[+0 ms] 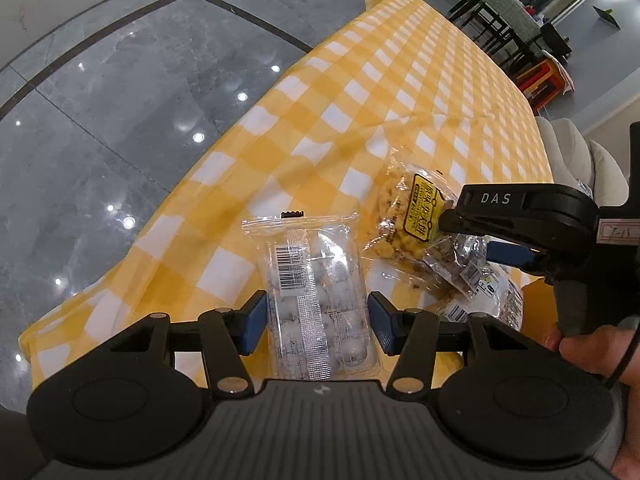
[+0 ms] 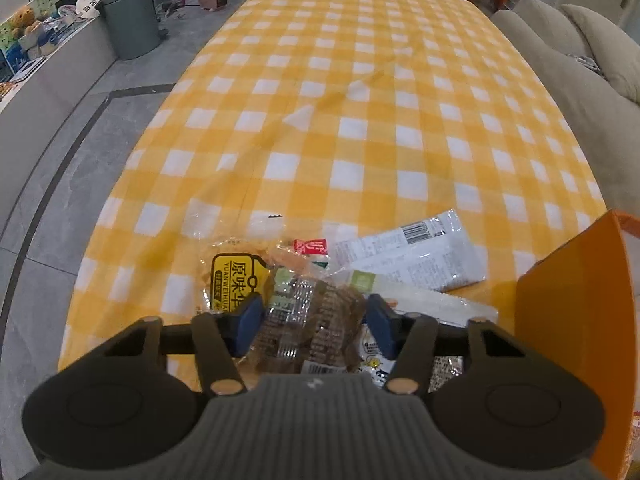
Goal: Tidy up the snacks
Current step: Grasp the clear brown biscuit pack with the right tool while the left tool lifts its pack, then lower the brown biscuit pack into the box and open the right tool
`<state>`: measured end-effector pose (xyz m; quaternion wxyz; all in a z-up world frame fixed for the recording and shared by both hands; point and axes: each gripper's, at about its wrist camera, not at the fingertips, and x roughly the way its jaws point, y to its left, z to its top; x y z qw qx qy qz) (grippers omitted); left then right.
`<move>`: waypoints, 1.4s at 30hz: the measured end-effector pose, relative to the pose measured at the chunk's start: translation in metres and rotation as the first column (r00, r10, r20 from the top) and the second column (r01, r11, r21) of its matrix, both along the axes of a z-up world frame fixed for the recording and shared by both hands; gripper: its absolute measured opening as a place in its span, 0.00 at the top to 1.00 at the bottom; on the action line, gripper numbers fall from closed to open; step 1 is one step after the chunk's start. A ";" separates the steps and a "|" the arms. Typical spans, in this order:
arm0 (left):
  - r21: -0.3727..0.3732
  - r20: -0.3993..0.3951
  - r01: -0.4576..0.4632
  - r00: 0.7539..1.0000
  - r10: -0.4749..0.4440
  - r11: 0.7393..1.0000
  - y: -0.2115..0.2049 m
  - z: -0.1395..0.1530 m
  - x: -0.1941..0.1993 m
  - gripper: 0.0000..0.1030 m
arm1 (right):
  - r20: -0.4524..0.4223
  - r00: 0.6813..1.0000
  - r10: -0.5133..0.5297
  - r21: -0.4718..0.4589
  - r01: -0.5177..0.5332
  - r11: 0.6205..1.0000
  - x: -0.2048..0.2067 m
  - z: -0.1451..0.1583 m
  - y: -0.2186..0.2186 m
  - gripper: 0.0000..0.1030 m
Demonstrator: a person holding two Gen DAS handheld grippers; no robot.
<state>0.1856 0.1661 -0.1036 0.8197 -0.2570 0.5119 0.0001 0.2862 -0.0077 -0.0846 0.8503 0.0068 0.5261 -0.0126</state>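
Observation:
My left gripper (image 1: 316,322) stands around a clear bag of white round snacks (image 1: 316,280) on the yellow checked tablecloth (image 1: 360,92); its blue pads touch the bag's sides. My right gripper (image 2: 314,324) stands around a clear pack of brown snacks (image 2: 308,328) in a pile, its pads against the pack. It also shows at the right of the left wrist view (image 1: 472,236). Next to the pack lies a yellow-labelled snack bag (image 2: 232,276), which also shows in the left wrist view (image 1: 412,212). White packets (image 2: 416,256) lie to the right.
An orange box (image 2: 572,312) stands at the right of the pile. The table's left edge drops to a grey tiled floor (image 1: 100,128). A beige sofa (image 2: 568,60) runs along the right side. A grey bin (image 2: 130,20) stands far left.

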 end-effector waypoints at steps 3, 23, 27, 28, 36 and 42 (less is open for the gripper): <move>0.009 0.006 0.005 1.000 -0.005 1.000 -0.001 0.002 0.000 0.40 | 0.007 0.999 0.045 0.004 -0.045 0.999 -0.006 0.004 0.000 0.55; -0.033 0.079 0.028 0.997 -0.025 0.999 -0.007 0.028 -0.010 0.40 | 0.134 0.988 0.079 0.200 -0.104 0.974 -0.066 0.071 -0.053 0.71; -0.054 0.145 0.056 0.988 -0.048 0.997 -0.012 0.045 -0.014 0.40 | 0.228 0.970 0.084 0.222 -0.136 0.966 -0.103 0.104 -0.080 0.71; -0.066 0.159 0.066 0.986 -0.055 0.996 -0.014 0.049 -0.015 0.40 | 0.245 0.967 0.070 0.240 -0.130 0.962 -0.112 0.113 -0.090 0.71; -0.220 0.289 0.219 0.945 -0.151 0.951 -0.039 0.084 -0.025 0.40 | 0.392 0.910 -0.138 0.296 0.017 0.955 -0.177 0.157 -0.178 0.71; -0.194 0.308 0.284 0.927 -0.216 0.939 -0.069 0.096 -0.035 0.40 | 0.289 0.948 -0.136 0.187 0.084 0.979 -0.179 0.122 -0.215 0.71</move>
